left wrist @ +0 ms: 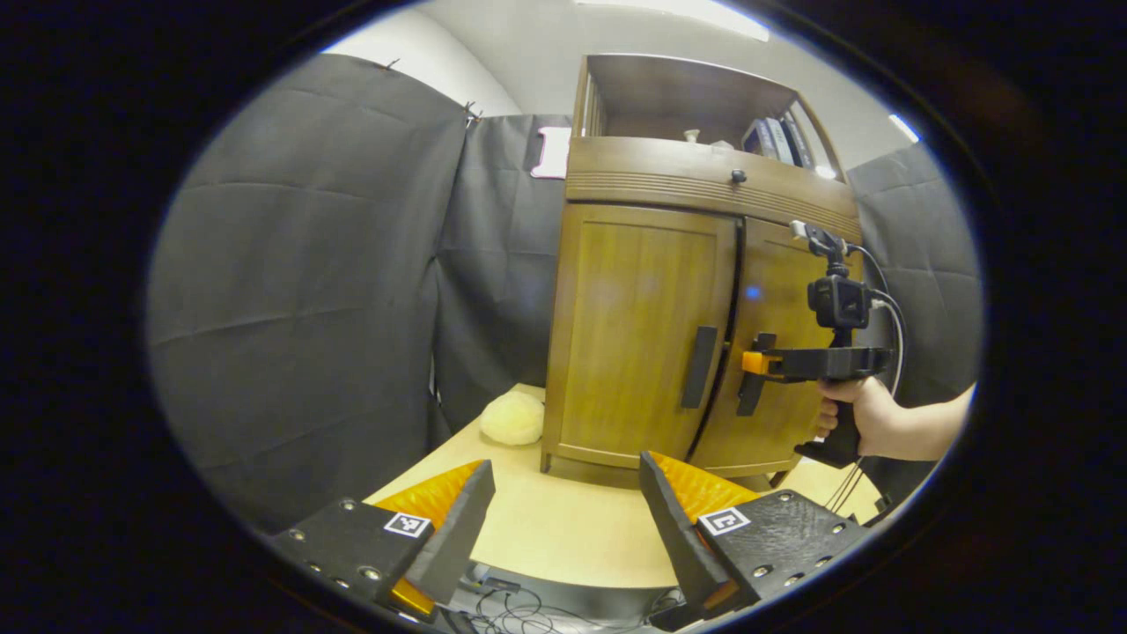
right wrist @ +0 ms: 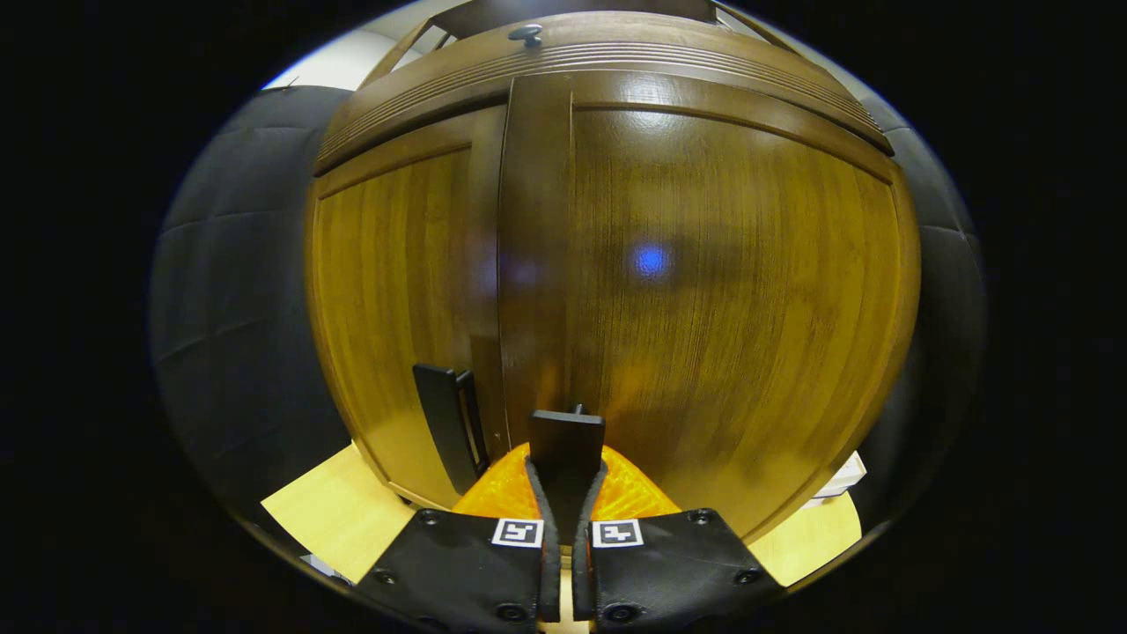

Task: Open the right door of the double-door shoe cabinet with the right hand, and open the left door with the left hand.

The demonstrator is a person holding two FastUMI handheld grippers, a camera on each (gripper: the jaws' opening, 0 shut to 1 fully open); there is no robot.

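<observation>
On the table [left wrist: 563, 528]: a wooden shoe cabinet [left wrist: 651, 185] stands upright on the pale top, with black cloth walls behind it and at both sides.
Cabinet front: two doors under a ribbed band with a small dark knob [left wrist: 738, 176] — an open shelf above holds some books [left wrist: 775, 136].
Left door [left wrist: 629, 326]: flush with the frame, its dark upright handle [left wrist: 703, 365] near the centre seam, untouched.
Right door [right wrist: 731, 308]: its inner edge stands slightly proud of the left door along the seam; its dark handle [right wrist: 565, 449] sits low beside that seam.
Right gripper [right wrist: 564, 493]: both fingers are pressed onto the right door's handle, one on each side, the jaws nearly together. From the left gripper view it reaches in level from the right, held by a person's hand [left wrist: 858, 414] on its grip.
Left gripper [left wrist: 568, 502]: jaws spread wide with nothing between them — it hangs above the near table edge, well apart from the cabinet and roughly facing the left door.
Beside the cabinet: a pale fluffy object [left wrist: 512, 418] lies on the table near the left foot.
</observation>
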